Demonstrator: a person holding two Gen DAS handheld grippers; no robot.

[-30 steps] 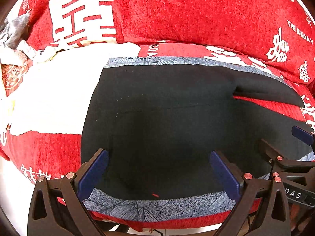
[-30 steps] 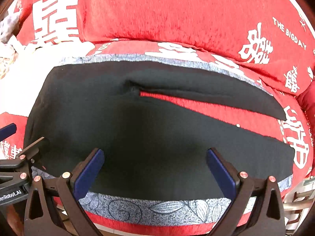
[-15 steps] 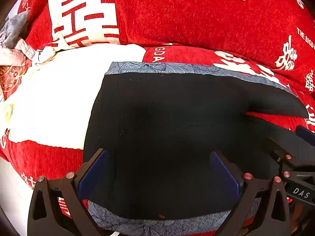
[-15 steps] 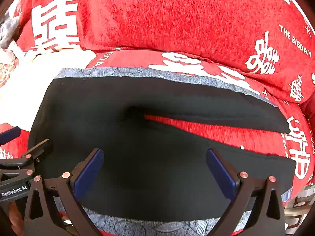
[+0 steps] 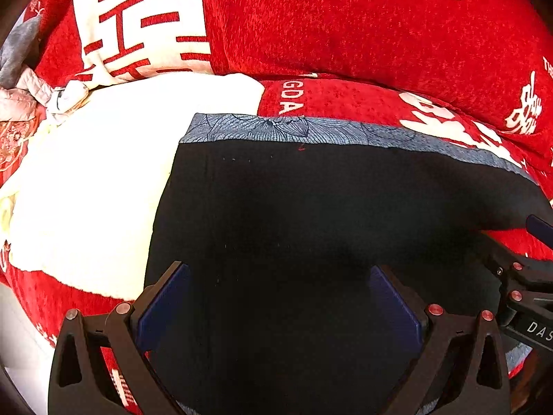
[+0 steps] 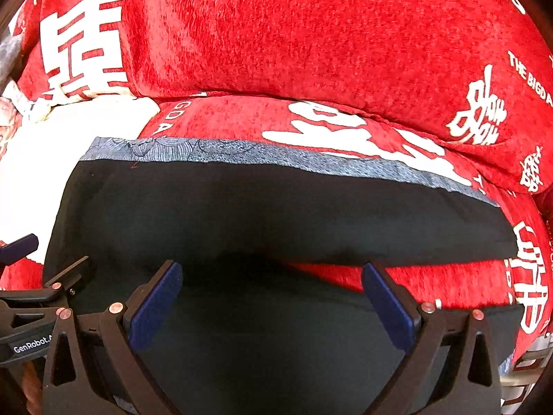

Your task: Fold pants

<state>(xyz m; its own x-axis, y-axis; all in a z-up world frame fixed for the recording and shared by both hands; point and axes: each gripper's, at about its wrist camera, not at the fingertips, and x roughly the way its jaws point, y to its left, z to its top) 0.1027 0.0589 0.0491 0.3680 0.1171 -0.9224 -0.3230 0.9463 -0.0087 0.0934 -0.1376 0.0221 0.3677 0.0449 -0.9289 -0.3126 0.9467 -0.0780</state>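
- Red sofa cushions (image 5: 363, 34) with white characters fill the background in both of my wrist views; the seat below wears the same red cover (image 6: 242, 117).
- Off to the left I see a white cloth (image 5: 103, 180) spread on the seat, with a bundle of grey and pale fabric (image 5: 20, 79) at the far left edge.
- Black pants (image 5: 311, 214) lie flat across the seat, spread wide from left to right, touching the white cloth's edge on the left.
- Along the pants' far side runs a grey-blue patterned band (image 5: 276, 128).
- From my right wrist view, the two legs part, and a wedge of red seat (image 6: 432, 280) shows between them.
- My left claw (image 5: 276, 301) hovers over the waist end of the pants, its blue pads (image 5: 162, 307) standing wide apart with only black cloth below them.
- My right claw (image 6: 273, 297) sits over the near leg, close to where the legs divide, jaws likewise spread wide and clamped on nothing.
- Both claws are side by side, each showing at the edge of the other's view.
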